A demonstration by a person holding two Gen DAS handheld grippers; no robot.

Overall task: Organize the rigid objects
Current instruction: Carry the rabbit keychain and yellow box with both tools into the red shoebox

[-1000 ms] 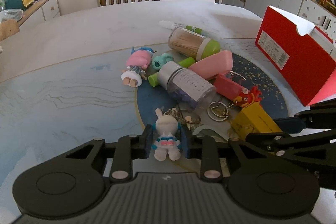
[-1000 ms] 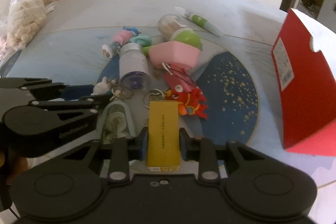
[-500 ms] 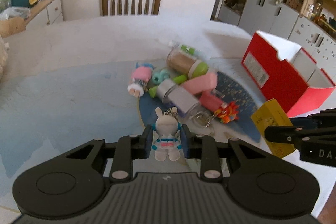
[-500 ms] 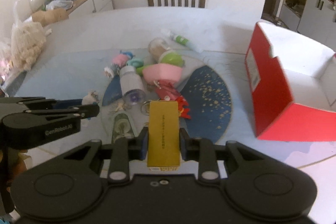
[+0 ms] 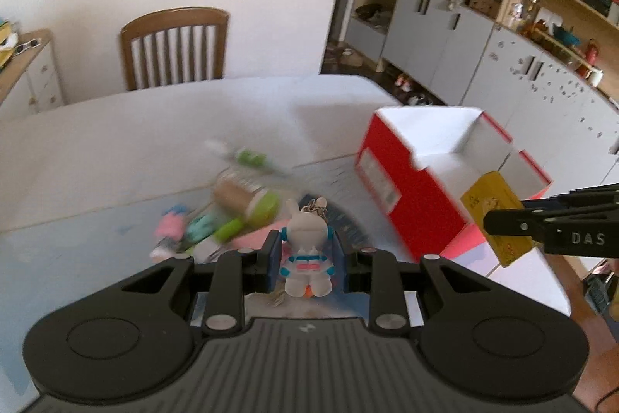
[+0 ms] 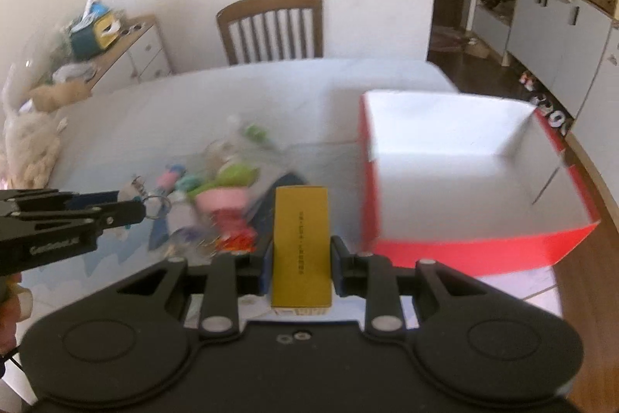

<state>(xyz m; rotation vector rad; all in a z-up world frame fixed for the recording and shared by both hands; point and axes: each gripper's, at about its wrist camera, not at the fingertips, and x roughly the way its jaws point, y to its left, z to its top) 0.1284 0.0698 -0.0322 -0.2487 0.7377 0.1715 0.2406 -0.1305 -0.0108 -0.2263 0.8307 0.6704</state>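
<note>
At the left, the left gripper [image 5: 307, 252] is clamped on a small white rabbit keychain figure [image 5: 308, 250], its metal ring and chain trailing from the head, held clear above the bench [image 5: 116, 126]. Below and just beyond it, toward the middle of the bench, the heap of loose items [image 6: 220, 188] lies blurred: a pink case, a green-capped jar, a tube and some small toys, too smeared to sort out further. Next over, the right gripper [image 6: 301, 260] is closed on a yellow box [image 6: 301, 242], gripped by its long sides and pointing away from the camera. Farthest right, at the bench's right edge, stands the open red box [image 6: 456, 161] with its white inside bare as far as can be seen. The step in hand looks like the carry: both picked items are up off the heap and headed for the red box. The next move likely calls for bringing each gripper over the box's near wall without clipping it, lowering inside, and letting go one at a time so the grippers do not crowd each other.
</note>
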